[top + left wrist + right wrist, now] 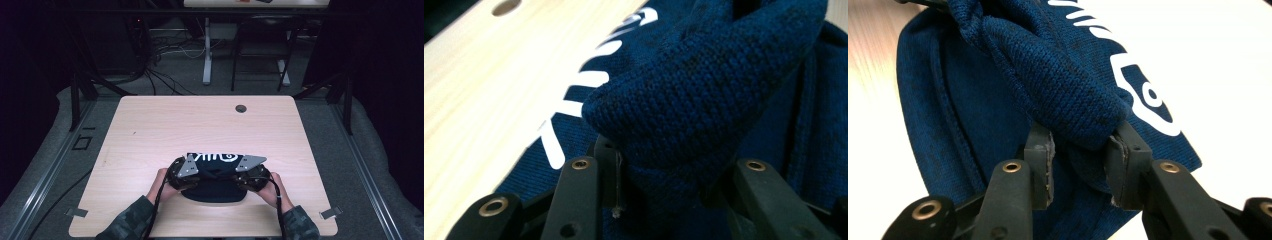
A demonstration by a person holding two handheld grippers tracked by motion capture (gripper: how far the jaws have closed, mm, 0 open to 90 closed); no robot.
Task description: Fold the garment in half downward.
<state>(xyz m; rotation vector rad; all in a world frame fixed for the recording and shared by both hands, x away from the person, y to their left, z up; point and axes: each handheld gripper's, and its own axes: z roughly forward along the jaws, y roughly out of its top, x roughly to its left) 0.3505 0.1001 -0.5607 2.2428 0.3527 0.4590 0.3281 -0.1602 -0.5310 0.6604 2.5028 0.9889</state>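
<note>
A dark blue knitted garment with white lettering (216,175) lies near the front edge of the pale wooden counter (150,125). The left hand-held gripper (664,170) is clamped on a bunched fold of it; the right hand-held gripper (1079,165) pinches another fold between its pads.

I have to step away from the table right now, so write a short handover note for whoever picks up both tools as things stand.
Left tool: shut on a bunched fold of the dark blue knit garment.
Right tool: shut on another fold of the same garment, pads pressing the cloth.
Where: the garment lies near the front edge of the wooden table, white lettering on its far part, both tools at its two sides.
Done: both folds are gripped.
Left: probably folding; carry the gripped cloth over and lay it flat, then release.
</note>
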